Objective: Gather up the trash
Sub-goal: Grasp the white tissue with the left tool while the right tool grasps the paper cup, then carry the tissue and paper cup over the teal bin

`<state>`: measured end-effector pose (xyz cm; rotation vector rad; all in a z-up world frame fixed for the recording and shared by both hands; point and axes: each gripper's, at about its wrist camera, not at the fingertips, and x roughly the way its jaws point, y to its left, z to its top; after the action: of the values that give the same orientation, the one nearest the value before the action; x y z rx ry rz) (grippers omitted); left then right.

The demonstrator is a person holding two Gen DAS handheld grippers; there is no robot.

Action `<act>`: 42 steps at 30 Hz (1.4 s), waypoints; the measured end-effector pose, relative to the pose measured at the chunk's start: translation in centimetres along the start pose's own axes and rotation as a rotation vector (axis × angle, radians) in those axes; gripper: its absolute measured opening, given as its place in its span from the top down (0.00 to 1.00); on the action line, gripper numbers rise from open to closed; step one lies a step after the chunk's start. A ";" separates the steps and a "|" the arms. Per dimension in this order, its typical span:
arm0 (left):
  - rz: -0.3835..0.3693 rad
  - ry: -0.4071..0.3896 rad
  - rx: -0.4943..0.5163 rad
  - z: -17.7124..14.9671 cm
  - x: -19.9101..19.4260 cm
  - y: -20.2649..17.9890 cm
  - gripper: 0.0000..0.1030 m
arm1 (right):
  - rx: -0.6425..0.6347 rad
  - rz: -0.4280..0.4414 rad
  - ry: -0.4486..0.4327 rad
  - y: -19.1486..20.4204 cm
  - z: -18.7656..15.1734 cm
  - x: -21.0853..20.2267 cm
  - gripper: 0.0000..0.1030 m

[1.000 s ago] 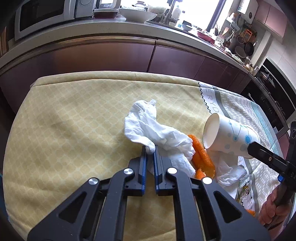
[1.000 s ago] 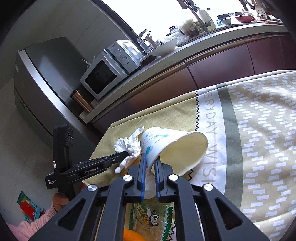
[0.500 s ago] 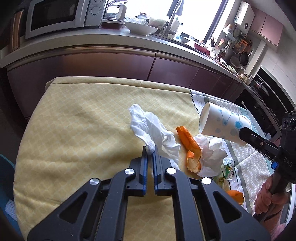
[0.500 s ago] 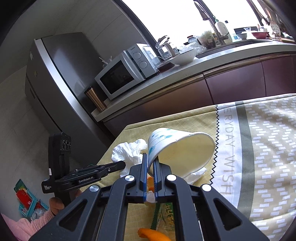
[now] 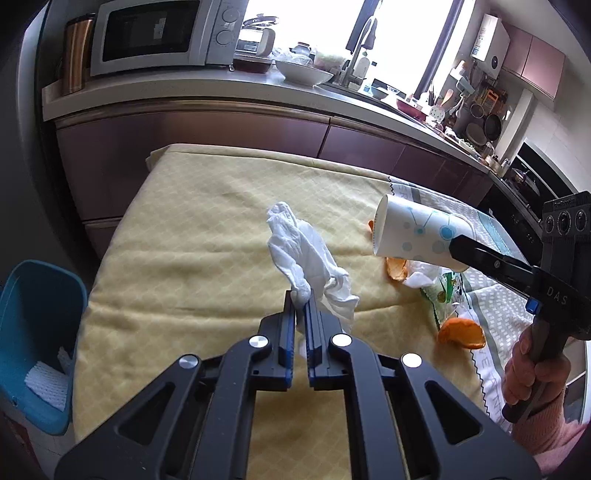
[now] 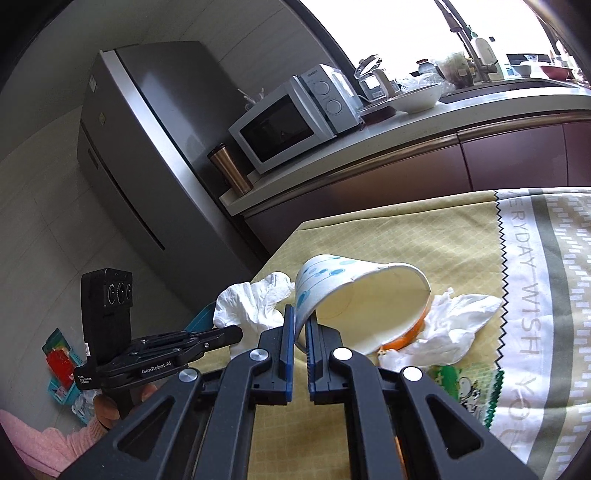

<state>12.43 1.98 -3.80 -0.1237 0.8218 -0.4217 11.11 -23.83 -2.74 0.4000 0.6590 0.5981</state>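
My left gripper [image 5: 301, 301] is shut on a crumpled white tissue [image 5: 308, 254] and holds it above the yellow tablecloth [image 5: 207, 229]. My right gripper [image 6: 300, 317] is shut on the rim of a white paper cup with blue dots [image 6: 354, 295], held on its side in the air; the cup also shows in the left wrist view [image 5: 417, 236]. On the cloth lie orange peels [image 5: 461, 332], a second white tissue [image 6: 450, 325] and a green snack wrapper [image 6: 469, 384]. A blue bin [image 5: 37, 339] stands on the floor at the table's left.
A kitchen counter [image 5: 221, 92] with a microwave [image 5: 155, 33], a bowl and a sink runs behind the table. A fridge [image 6: 140, 155] stands at the counter's left end. A copper tumbler [image 6: 229, 168] sits by the microwave.
Both grippers have risen and pulled back from the table. The tissue has lifted off the cloth, uncovering the orange peel. The cup has risen too. The blue bin has come into view.
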 end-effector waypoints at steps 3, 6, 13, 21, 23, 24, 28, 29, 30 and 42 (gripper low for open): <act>0.013 -0.008 -0.014 -1.1 -1.4 0.8 0.95 | -0.011 0.025 0.018 1.1 -0.5 0.7 0.95; 0.024 -0.021 -0.028 -2.1 -2.8 1.5 0.95 | -0.019 0.047 0.036 2.0 -1.0 1.4 0.95; 0.056 -0.062 -0.050 -3.4 -5.6 3.0 0.95 | -0.046 0.086 0.072 4.2 -2.0 2.9 0.95; 0.083 -0.093 -0.078 -4.8 -8.0 4.3 0.95 | -0.074 0.116 0.099 6.2 -2.6 4.1 0.95; 0.089 -0.098 -0.086 -5.1 -8.4 4.5 0.95 | -0.078 0.121 0.105 6.4 -2.6 4.3 0.95; 0.093 -0.100 -0.088 -5.2 -8.6 4.6 0.95 | -0.080 0.125 0.109 6.4 -2.7 4.4 0.95; 0.103 -0.107 -0.098 -5.9 -9.3 4.9 0.95 | -0.092 0.137 0.120 6.7 -2.6 4.8 0.95; 0.105 -0.109 -0.101 -6.1 -9.5 5.0 0.95 | -0.094 0.139 0.123 6.8 -2.6 5.0 0.95; 0.108 -0.110 -0.104 -6.1 -9.6 5.1 0.95 | -0.096 0.143 0.126 6.9 -2.6 5.1 0.95; 0.144 -0.130 -0.127 -6.7 -10.9 6.2 0.95 | -0.116 0.171 0.144 8.1 -2.8 6.3 0.95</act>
<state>2.90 12.43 -2.49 -0.2062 0.7236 -0.2239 10.14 -13.27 -3.40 0.3084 0.7285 0.8299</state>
